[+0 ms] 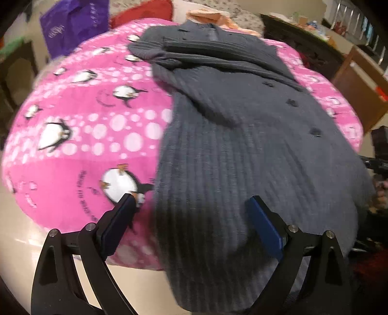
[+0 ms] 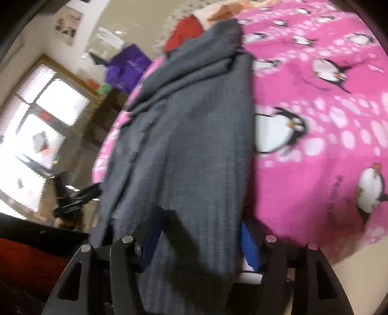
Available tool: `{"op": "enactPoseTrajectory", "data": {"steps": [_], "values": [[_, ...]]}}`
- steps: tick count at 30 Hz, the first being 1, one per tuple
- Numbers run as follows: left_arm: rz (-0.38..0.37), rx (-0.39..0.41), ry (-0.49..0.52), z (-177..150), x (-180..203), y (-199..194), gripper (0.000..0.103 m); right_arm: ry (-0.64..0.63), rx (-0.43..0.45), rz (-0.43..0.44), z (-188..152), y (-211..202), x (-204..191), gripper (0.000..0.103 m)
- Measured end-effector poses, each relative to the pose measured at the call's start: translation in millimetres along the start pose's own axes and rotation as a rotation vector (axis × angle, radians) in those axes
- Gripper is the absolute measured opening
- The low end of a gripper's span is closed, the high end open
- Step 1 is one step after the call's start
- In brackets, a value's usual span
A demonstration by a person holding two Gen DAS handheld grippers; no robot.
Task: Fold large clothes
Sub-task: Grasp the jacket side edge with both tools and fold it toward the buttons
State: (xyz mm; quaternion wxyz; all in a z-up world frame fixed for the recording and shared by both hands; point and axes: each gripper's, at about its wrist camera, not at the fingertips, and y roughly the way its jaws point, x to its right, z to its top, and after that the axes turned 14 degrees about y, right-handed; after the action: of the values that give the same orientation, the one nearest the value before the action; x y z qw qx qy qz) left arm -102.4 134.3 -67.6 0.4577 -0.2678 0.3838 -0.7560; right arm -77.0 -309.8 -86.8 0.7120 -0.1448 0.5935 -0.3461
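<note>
Grey ribbed cardigan [image 1: 242,150] lies lengthwise on the pink penguin blanket [image 1: 80,135] that covers the surface; the near hem hangs over the front edge, and the collar end points away toward the orange cloth [image 1: 208,15]. One sleeve is folded across the chest. Dark buttons run down the side nearest the right hand.

Handling, as judged: thick knit, soft and limp, moderately heavy for a garment, no stiffness at all. It will sag and stretch if lifted from one point, and should drag on the fleece rather than slide. Best hold is the hem corners or the side seams, one per claw, gathering a full pinch of fabric.

Left claw [image 1: 191,210]: wide open, holding nothing. The blue pads [image 1: 265,227] straddle the left margin of the hem, one over the blanket and one over the knit; contact cannot be told through the blur.

Right claw [image 2: 198,240]: open, partly spread, with knit lying between its pads at the hem and not pinched.
</note>
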Motion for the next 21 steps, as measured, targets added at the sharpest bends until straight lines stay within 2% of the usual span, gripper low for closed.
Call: {"op": "enactPoseTrajectory", "data": {"steps": [1,3,4,5,7,8,10,12,16,17,18,20,21], "values": [[-0.046,0.004,-0.008,-2,1,-3,0.094,-0.025,-0.001,0.014,-1,-2,-5,0.058],[-0.139,0.014,-0.033,-1,-1,-7,0.083,-0.048,0.0,0.014,-1,-1,-7,0.058],[-0.148,0.013,-0.036,1,-2,-8,0.071,-0.044,-0.002,0.021,0,-2,-6,0.058],[-0.118,0.009,-0.029,2,-5,-8,0.064,-0.037,-0.004,0.025,-1,-2,-5,0.058],[-0.086,0.003,-0.049,2,-15,-6,0.064,-0.031,-0.004,0.015,-1,-3,-1,0.058],[-0.097,0.007,-0.078,1,-22,-3,0.06,-0.025,-0.003,0.005,-2,-4,2,0.058],[-0.126,0.013,-0.105,2,-27,2,0.06,-0.014,0.002,0.012,-5,-5,7,0.058],[-0.139,-0.006,-0.064,6,-18,5,0.064,-0.015,0.008,0.018,-6,-7,5,0.058],[-0.316,-0.023,0.024,9,4,2,0.067,-0.034,-0.002,0.041,-9,-12,4,0.058],[-0.341,-0.026,0.031,10,5,1,0.067,-0.035,-0.015,0.047,-10,-12,3,0.058],[-0.352,-0.03,0.041,10,6,0,0.067,-0.037,-0.025,0.048,-11,-10,1,0.058],[-0.298,-0.032,0.052,13,0,0,0.067,-0.05,-0.052,0.041,-11,-9,0,0.058],[-0.269,-0.027,0.026,14,-7,2,0.067,-0.052,-0.05,0.033,-11,-7,-1,0.058]]}}
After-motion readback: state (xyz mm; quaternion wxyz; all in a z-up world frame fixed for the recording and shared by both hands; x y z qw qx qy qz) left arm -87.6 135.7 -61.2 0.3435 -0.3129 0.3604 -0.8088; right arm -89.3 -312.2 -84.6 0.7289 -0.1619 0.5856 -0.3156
